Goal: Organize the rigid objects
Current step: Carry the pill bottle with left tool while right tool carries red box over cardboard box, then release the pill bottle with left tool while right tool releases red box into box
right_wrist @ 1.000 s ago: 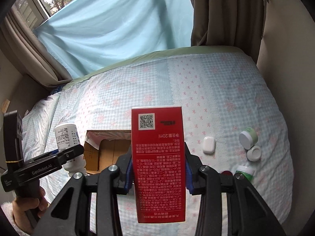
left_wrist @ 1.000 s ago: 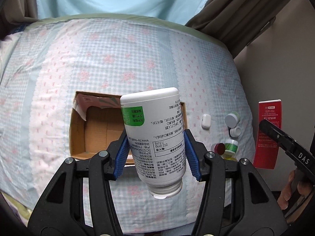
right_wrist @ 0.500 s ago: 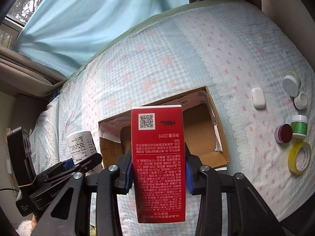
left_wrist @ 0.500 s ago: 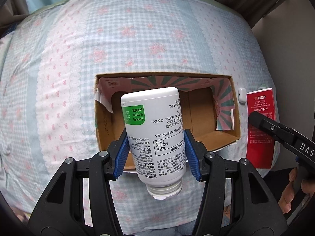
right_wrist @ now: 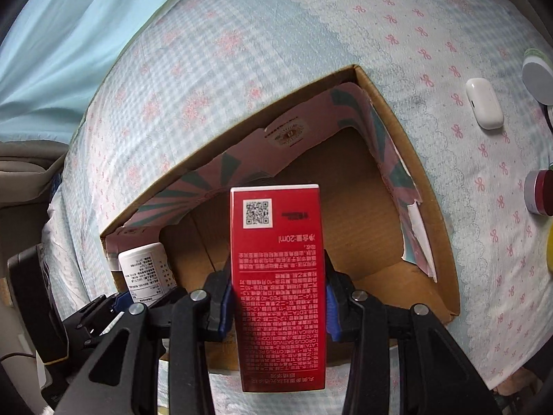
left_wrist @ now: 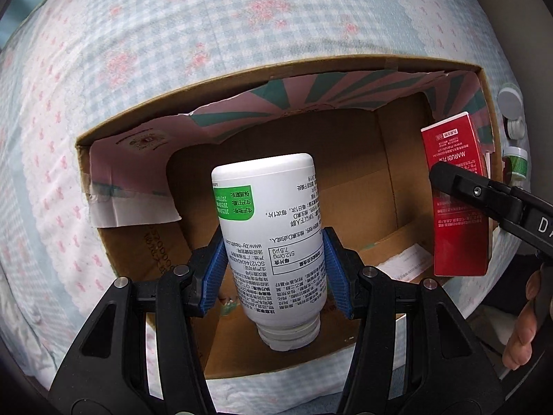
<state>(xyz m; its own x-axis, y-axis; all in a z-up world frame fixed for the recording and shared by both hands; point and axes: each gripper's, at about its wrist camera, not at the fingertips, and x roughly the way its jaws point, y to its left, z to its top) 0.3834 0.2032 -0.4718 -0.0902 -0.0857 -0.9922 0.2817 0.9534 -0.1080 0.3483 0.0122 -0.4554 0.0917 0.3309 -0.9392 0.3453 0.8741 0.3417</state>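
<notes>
My left gripper (left_wrist: pixel 273 273) is shut on a white pill bottle (left_wrist: pixel 273 228) with a green label, held cap toward me over the left part of an open cardboard box (left_wrist: pixel 283 72). My right gripper (right_wrist: pixel 276 297) is shut on a red carton (right_wrist: pixel 278 276) with a QR code, held over the same box (right_wrist: pixel 432 242) near its right side. The red carton (left_wrist: pixel 456 200) also shows at the right of the left wrist view, and the bottle (right_wrist: pixel 147 271) at the lower left of the right wrist view.
The box lies on a bed with a blue-and-pink checked sheet (right_wrist: pixel 276 52). Right of the box lie a white earbud case (right_wrist: pixel 484 103), a grey-lidded jar (right_wrist: pixel 537 76), a red-lidded jar (right_wrist: pixel 541 192) and a green-labelled jar (left_wrist: pixel 515 162). A yellow item (right_wrist: pixel 550 249) sits at the frame's right edge.
Both grippers have moved forward and down toward the box, which now fills both views. The bottle and the red carton stay gripped and now hang over the box opening.
</notes>
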